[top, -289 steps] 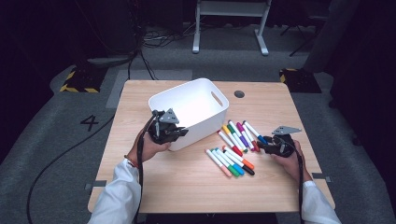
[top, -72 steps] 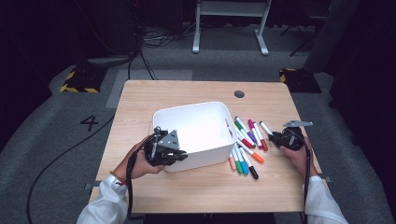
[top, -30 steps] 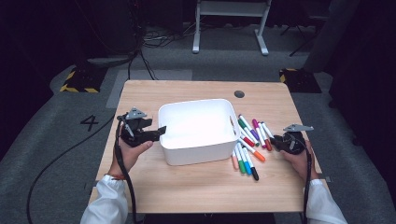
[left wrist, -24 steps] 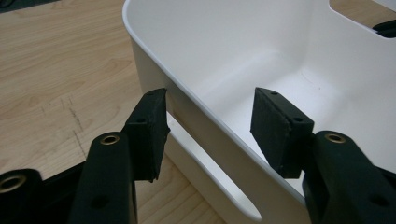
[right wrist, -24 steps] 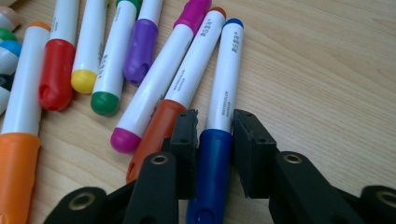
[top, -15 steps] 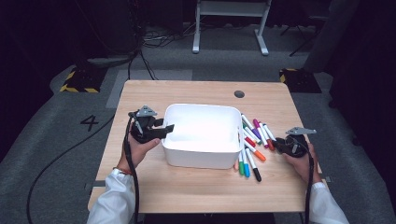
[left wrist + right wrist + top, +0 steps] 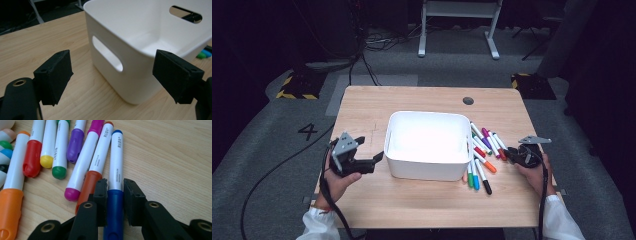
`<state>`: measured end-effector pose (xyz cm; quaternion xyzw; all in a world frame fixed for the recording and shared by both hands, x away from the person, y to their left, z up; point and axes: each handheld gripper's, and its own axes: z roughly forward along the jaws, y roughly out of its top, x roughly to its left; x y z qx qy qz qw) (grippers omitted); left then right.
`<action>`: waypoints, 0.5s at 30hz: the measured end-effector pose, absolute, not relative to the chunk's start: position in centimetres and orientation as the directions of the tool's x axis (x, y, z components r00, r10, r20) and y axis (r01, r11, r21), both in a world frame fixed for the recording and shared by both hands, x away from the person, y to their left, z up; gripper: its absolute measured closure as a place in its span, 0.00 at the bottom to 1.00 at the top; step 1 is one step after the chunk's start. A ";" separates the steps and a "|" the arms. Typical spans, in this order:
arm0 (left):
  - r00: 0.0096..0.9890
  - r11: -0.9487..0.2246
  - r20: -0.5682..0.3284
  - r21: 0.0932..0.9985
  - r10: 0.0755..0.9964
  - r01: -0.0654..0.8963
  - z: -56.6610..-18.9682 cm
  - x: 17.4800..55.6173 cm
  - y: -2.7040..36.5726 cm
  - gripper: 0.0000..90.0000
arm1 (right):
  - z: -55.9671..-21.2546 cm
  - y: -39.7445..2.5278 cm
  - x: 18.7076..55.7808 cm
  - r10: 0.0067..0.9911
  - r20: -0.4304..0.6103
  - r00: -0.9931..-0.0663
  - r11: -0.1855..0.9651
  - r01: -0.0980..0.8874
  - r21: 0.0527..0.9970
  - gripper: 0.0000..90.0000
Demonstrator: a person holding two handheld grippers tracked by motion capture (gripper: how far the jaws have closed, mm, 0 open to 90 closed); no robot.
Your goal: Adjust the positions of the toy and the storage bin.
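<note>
Nearest the person, on the light wooden table [image 7: 412,210], the left gripper [image 7: 373,161] is held with its jaws spread wide, just short of the left wall of the white plastic bin with slotted handles [image 7: 427,165]; nothing is gripped by it. To the right of the bin, the right gripper [image 7: 115,195] is closed around the blue-capped white marker [image 7: 116,165], which lies flat on the table at the outer edge of the row of coloured markers [image 7: 482,155]. The orange-capped marker [image 7: 97,167] is seen touching it on one side. A slip is judged possible: the round barrel could roll out of the narrow grip when lifted. The neighbouring marker could also be dragged along or scattered. Beyond the bin, the far table edge [image 7: 432,89] is bare apart from a dark grommet [image 7: 468,100].
</note>
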<state>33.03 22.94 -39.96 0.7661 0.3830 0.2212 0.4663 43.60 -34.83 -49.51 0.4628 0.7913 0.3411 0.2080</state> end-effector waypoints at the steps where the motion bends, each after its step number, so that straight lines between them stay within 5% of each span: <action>1: 0.609 -0.275 -0.016 0.883 0.793 0.381 -40.7 32.3 23.2 0.18 | -49.5 -34.8 43.6 0.876 -0.011 -0.483 0.334 0.590 0.735 0.82; 15: 0.630 -0.399 -0.047 0.737 0.775 0.545 -48.7 32.4 22.5 0.18 | -49.4 -35.4 43.7 0.880 0.018 -0.475 0.303 0.590 0.748 0.83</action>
